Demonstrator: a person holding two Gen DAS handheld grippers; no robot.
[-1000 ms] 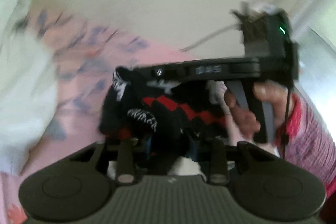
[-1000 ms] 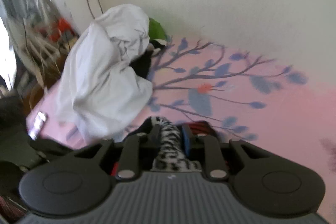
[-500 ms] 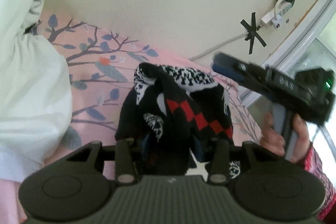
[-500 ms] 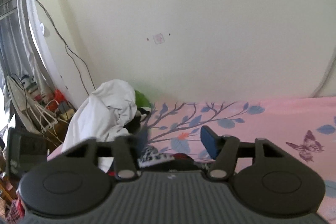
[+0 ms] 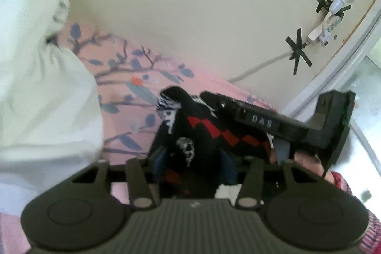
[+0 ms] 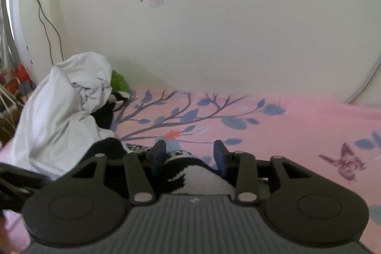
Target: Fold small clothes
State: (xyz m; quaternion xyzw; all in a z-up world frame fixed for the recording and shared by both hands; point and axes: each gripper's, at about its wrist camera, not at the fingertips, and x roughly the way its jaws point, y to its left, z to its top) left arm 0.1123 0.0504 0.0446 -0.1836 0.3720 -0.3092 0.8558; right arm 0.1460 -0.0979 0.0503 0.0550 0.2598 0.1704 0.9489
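Left gripper (image 5: 194,160) jaws opening, black patterned garment (image 5: 204,132) between them at lower centre, not clamped. Right gripper (image 6: 188,157) jaws closing over garment, not clamped.

blk/red/white knit garment (image 5: 202,135) bunched on pink sheet (image 5: 133,111).

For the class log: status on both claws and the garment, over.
Left claw opening, black patterned garment between its fingers. Right claw closing, garment under it, not gripped. White cloth heap beside, on pink sheet.
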